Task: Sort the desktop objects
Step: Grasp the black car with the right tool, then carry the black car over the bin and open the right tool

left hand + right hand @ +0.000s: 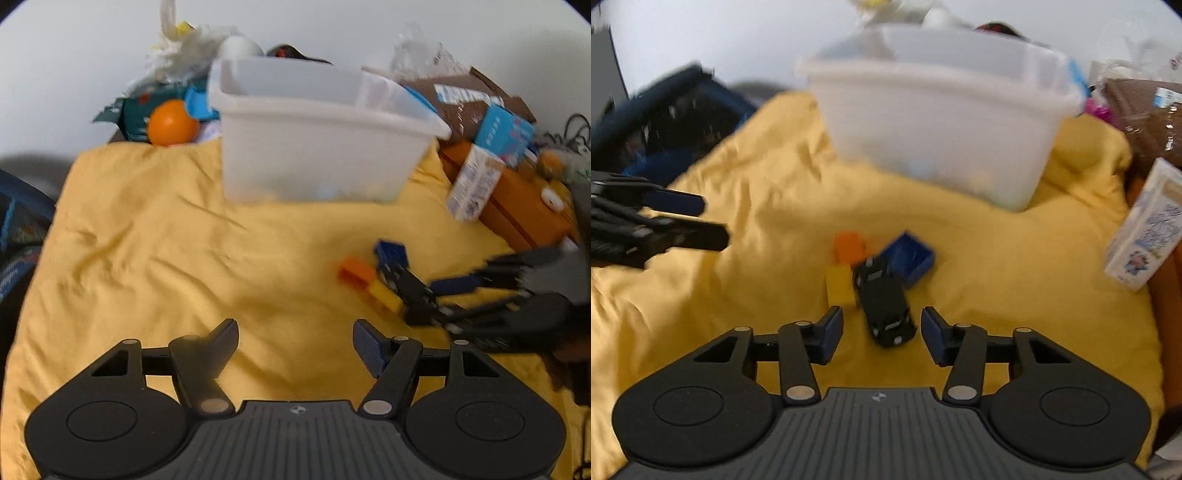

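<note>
A white plastic bin (321,110) (942,85) stands at the back of the yellow cloth (166,240); small coloured pieces show dimly through its wall. On the cloth lie an orange block (849,247), a yellow block (840,284), a blue block (910,260) and a black toy car (884,302), close together. My right gripper (882,325) is open, and the car's near end lies between its fingertips, clear of both pads. My left gripper (295,332) is open over bare cloth, left of the blocks. It also shows in the right wrist view, left gripper (714,221).
An orange ball (171,123) and crumpled bags sit behind the bin at the left. A white carton (474,182) leans on an orange box (524,210) at the right, with a blue box (504,133) and cardboard behind. A dark bag (665,122) lies off the cloth's left edge.
</note>
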`<act>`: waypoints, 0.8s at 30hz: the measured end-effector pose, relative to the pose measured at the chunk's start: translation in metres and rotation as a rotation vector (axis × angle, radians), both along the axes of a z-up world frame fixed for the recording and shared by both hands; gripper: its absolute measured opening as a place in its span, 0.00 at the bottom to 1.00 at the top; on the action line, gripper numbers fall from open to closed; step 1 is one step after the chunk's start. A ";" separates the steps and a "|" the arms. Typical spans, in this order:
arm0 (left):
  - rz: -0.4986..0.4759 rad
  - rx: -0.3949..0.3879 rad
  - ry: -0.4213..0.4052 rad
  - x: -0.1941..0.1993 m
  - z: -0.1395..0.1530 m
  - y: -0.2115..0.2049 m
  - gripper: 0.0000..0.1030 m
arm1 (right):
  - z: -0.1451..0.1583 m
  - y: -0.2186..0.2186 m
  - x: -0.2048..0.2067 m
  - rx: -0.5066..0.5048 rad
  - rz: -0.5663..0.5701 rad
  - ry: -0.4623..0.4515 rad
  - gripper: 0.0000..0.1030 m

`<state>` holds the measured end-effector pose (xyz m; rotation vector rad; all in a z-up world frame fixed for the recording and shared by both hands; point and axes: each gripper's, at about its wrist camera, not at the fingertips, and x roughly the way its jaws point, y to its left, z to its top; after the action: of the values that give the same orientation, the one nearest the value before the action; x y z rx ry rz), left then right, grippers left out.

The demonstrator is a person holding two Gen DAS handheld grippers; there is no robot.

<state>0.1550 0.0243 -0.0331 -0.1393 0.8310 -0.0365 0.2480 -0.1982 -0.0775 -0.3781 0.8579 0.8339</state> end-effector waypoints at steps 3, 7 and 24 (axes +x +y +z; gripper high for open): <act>-0.051 0.010 0.003 0.000 -0.006 -0.016 0.70 | -0.007 0.005 0.003 0.004 0.001 0.025 0.32; -0.135 0.019 -0.007 0.018 -0.015 -0.042 0.70 | 0.007 -0.015 -0.001 0.069 -0.022 0.017 0.32; -0.146 0.025 -0.023 0.045 -0.018 -0.055 0.39 | 0.039 -0.093 -0.016 0.121 -0.160 0.047 0.32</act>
<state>0.2003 -0.0311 -0.0509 -0.0544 0.8175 -0.1644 0.2319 -0.2909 -0.0387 -0.1818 0.8649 0.7440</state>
